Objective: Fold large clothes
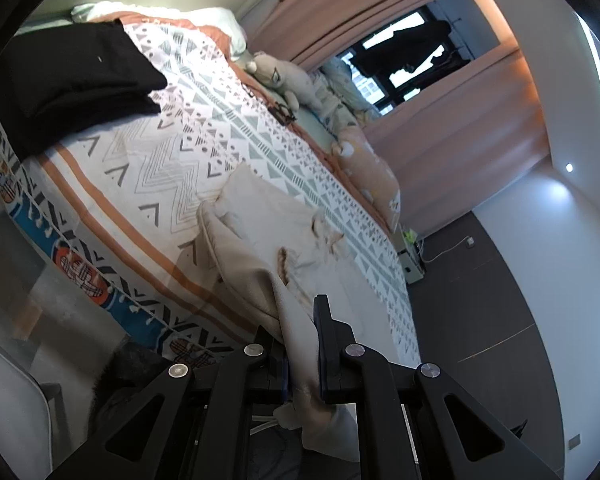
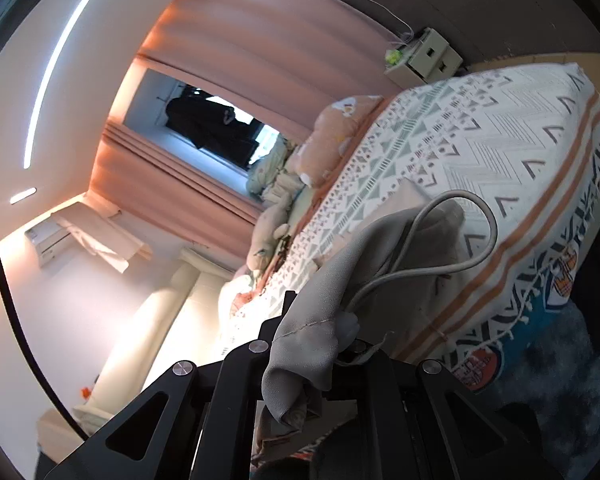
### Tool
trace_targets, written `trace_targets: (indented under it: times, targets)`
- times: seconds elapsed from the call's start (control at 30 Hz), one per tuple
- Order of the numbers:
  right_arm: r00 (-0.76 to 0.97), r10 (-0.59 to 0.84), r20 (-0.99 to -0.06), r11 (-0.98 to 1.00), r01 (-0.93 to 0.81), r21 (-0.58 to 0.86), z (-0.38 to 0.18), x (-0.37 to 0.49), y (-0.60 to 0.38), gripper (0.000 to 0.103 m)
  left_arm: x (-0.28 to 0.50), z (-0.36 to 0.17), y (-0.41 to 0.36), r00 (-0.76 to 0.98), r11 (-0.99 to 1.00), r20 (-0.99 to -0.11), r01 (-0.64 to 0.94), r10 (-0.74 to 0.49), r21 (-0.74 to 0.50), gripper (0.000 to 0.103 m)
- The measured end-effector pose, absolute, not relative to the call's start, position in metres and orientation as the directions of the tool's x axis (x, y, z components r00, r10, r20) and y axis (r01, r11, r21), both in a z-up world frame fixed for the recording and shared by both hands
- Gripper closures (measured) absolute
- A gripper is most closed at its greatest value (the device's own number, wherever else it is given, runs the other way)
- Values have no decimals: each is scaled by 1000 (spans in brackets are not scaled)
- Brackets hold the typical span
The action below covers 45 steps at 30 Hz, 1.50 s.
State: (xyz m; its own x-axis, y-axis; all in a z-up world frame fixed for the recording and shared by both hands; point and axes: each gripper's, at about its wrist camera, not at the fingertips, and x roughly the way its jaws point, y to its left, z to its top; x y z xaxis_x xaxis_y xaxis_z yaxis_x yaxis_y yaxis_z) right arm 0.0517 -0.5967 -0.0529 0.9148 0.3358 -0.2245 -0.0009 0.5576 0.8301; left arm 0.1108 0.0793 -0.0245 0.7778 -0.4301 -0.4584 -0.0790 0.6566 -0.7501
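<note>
Folded garment (image 1: 72, 80) lies on the bed (image 1: 172, 168); pillows (image 1: 372, 172) apparently along its far edge.

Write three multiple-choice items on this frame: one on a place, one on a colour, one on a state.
1. Where does the folded black garment lie?
A. On the bed
B. On the floor
C. On the windowsill

2. What colour is the garment being lifted?
A. Red
B. Beige
C. Navy

3. How do the left gripper and right gripper stand?
A. Both open, empty
B. Only the left holds cloth
C. Both shut on the garment

Answers:
1 A: it rests on the patterned bedspread.
2 B: pale beige cloth.
3 C: fabric is pinched between each pair of jaws.
</note>
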Motion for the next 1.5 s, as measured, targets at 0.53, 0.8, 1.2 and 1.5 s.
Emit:
trace_targets:
  times: [0.53,0.8,1.2,1.5]
  targets:
    - [930,332,-156,564,-63,823,-17,83,-598,93,135,17,86,819,639,-378,-17,-432,-769,93]
    - [937,319,-141,569,-70,819,1,142,-605,93,195,40,79,829,654,-359,9,-428,-757,93]
    - [929,291,-228,599,9,801,2,263,-615,93,326,36,72,798,672,-453,-83,-398,-736,93]
    - [903,275,-330,587,114,801,-33,331,-627,93,413,0,57,746,689,-537,-147,-394,-710,93]
